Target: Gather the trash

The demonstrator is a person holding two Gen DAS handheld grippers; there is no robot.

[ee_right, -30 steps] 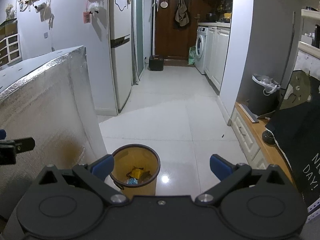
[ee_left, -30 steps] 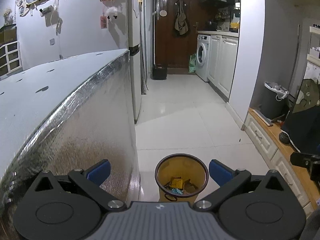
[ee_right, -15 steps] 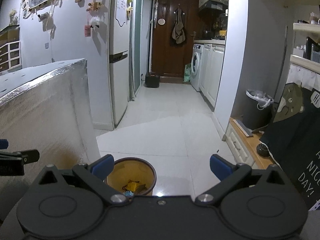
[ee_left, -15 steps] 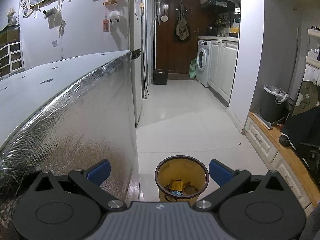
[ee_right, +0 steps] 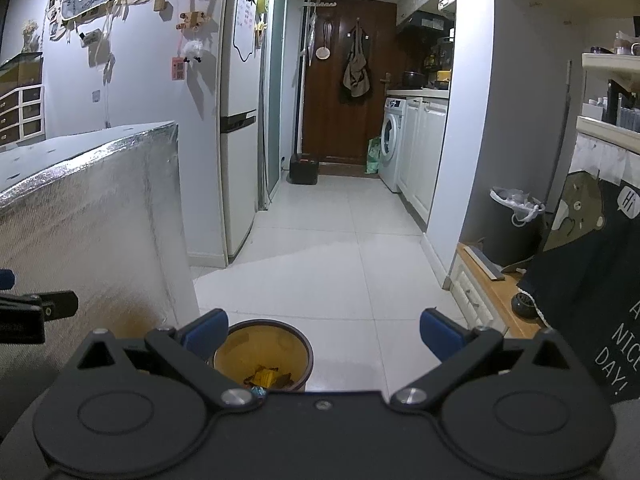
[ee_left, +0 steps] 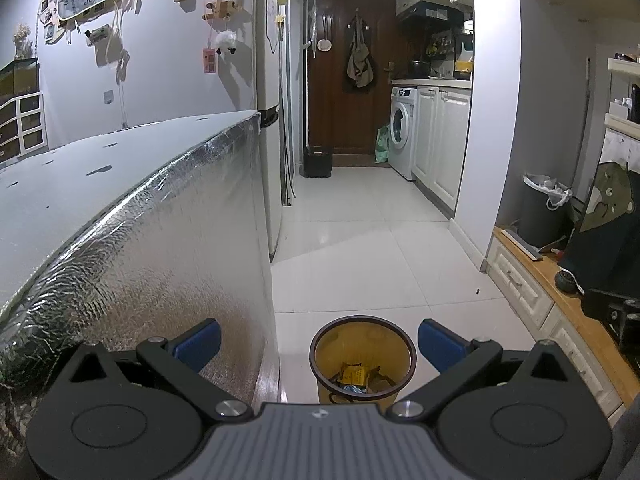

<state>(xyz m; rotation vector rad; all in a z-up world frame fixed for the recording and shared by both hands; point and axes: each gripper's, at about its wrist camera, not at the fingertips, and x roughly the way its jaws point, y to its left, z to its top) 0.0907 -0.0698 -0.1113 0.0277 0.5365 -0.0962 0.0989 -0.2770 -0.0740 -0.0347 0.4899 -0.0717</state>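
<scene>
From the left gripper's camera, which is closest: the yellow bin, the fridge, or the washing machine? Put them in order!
1. Yellow bin: on the floor just ahead of the left gripper.
2. Fridge: left side, past the foil-covered counter.
3. Washing machine: far right, near the door.

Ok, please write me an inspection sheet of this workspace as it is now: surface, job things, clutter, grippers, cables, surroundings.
Surface: white tiled floor; no loose trash seen on it.
Job's things: yellow wastebasket on the floor beside the foil-covered counter, wrappers inside.
Clutter: black box and green bag near the brown door; dark bin with white liner on the right.
Grippers: left gripper open, empty; right gripper open, empty; blue fingers wide apart.
Cables: nothing seen.
Surroundings: fridge, washing machine, white cabinets.
</scene>
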